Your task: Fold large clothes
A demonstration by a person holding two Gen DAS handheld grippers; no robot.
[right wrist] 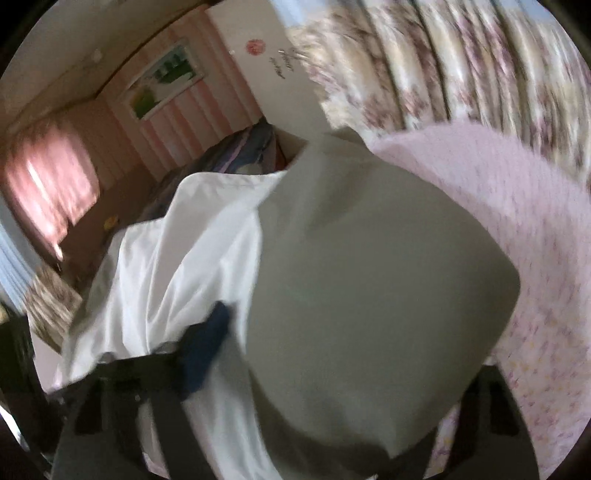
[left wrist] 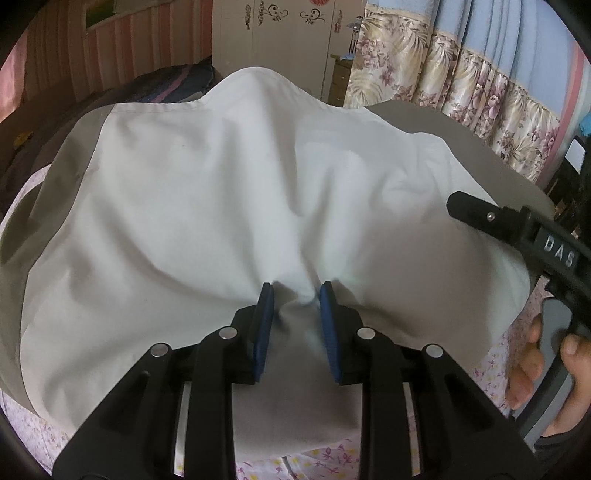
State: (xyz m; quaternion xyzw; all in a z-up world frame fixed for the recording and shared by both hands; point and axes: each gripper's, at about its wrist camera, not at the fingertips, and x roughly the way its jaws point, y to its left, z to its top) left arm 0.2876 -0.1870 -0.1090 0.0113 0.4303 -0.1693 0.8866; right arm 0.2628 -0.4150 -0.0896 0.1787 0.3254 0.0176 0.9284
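A large two-tone garment (left wrist: 207, 192), pale white cloth with broad grey-taupe panels, lies spread and rumpled over a bed covered by a pink sheet printed with small flowers (left wrist: 498, 354). In the left wrist view the garment fills most of the frame, its far edge rising in a soft hump before a cream wardrobe with scroll decals (left wrist: 280, 33) and floral curtains with a blue upper band (left wrist: 461, 85).

The left gripper (left wrist: 296, 295), black with blue pads, reaches down onto the near part of the garment. Its jaws stand narrowly apart and a gathered ridge of cloth sits pinched between them, with creases fanning out from the pads.

At the right edge of that view the right gripper (left wrist: 480, 212) shows as a black bar lying over the garment's right side, its handle held by a person's hand (left wrist: 532, 365) low beside the pink sheet.

The right wrist view is blurred. There a grey panel of the garment (right wrist: 369, 295) bulges close to the lens and hides one finger, while one blue pad (right wrist: 207, 347) lies against the white cloth. The jaws look partly spread with fabric across them; whether they press on the cloth I cannot tell. Pink striped walls (right wrist: 177, 122) stand behind.
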